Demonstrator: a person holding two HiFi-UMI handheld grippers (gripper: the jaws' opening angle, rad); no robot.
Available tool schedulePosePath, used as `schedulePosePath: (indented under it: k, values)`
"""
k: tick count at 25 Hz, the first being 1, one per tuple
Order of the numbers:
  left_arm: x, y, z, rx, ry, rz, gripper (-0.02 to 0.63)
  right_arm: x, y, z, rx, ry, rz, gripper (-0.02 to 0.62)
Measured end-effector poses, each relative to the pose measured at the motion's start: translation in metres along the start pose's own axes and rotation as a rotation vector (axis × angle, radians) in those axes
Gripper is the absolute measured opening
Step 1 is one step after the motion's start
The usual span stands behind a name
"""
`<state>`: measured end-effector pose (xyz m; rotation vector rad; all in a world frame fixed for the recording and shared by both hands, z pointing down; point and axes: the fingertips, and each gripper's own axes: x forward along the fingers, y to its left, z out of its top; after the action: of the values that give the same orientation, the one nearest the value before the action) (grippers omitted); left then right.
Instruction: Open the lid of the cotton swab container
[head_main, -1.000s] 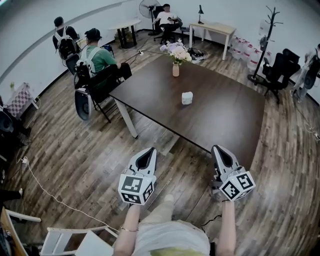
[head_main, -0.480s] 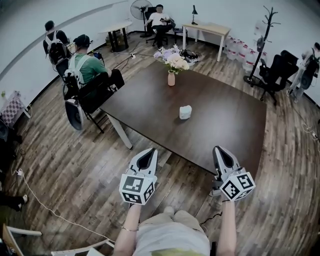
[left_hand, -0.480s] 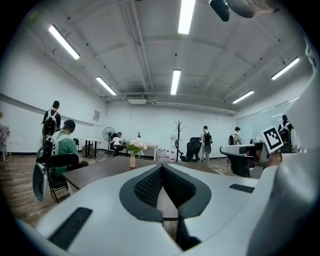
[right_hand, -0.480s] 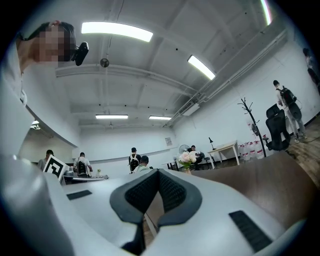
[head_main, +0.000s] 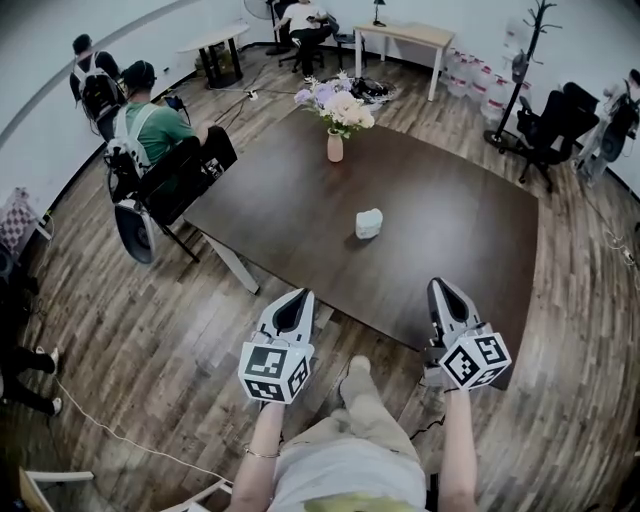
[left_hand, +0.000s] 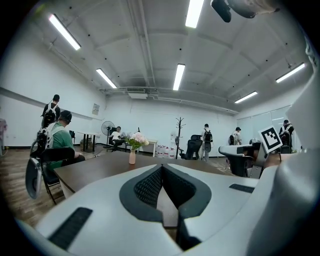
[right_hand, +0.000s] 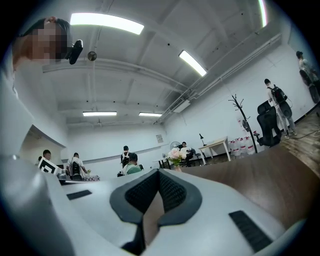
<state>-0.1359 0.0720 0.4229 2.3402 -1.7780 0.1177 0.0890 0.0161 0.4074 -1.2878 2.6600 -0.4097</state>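
Fingers of left gripper (head_main: 299, 298) and right gripper (head_main: 441, 291) together and empty, table (head_main: 450, 205) and cotton swab container (head_main: 369, 223) nearer than before.

head view steeply down, both gripper views low across the shared table (head_main: 450, 230) (vase (head_main: 335, 147) too)

Bare wood of the dark table (head_main: 450, 230) runs from its near edge up to the small white container (head_main: 369, 223), open on every side, so the left gripper (head_main: 297, 298) and right gripper (head_main: 440, 288) at that edge have a straight way in. The vase of flowers (head_main: 335, 140) stands well beyond the container. An occupied chair (head_main: 175, 185) crowds the table's left side
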Motion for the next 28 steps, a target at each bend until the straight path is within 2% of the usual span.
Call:
schedulePosePath:
  k: [4,9,15,20,28]
  values:
    - [0.031,0.014,0.0,-0.02,0.015,0.001,0.023,0.033,-0.017,-0.001,0.031,0.005,0.006,0.021]
    - [0.075,0.024,-0.001,-0.008,0.034,-0.009,0.023,0.074,-0.04,-0.001,0.022,0.03,0.025,0.021]
    - [0.131,0.038,-0.009,0.003,0.096,-0.013,0.023,0.119,-0.066,-0.017,0.003,0.128,0.064,0.021]
    - [0.17,0.038,-0.03,0.024,0.143,-0.053,0.023,0.145,-0.089,-0.04,0.012,0.178,0.077,0.021]
    - [0.218,0.04,-0.065,0.003,0.237,-0.136,0.025,0.176,-0.107,-0.054,0.01,0.237,0.092,0.021]
